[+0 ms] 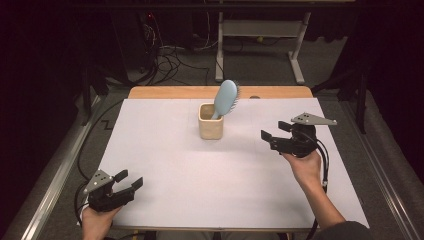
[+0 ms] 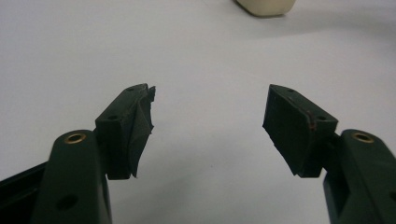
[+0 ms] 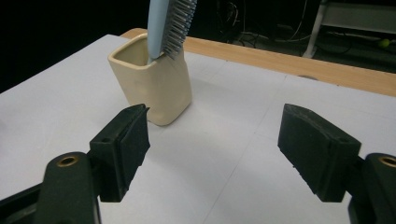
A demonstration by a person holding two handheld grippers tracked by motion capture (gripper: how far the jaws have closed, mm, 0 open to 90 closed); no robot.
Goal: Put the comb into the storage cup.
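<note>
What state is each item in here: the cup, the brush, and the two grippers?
Cup: upright on the white sheet, holding the brush.
Hairbrush: standing handle-down in the cup, head leaning out over the rim.
Left gripper: open, holding nothing, near the table's front left corner.
Right gripper: open, holding nothing, to the right of the cup and apart from it.

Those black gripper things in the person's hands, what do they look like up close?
Each gripper, the left gripper and the right gripper, is matte black with two blocky jaws faced in flat dark pads. Brass-coloured rings sit in the jaw arms. A grey three-cornered plate with small holes tops each one, and a black cable trails from the right one. A dark sleeve shows at the right arm.
</note>
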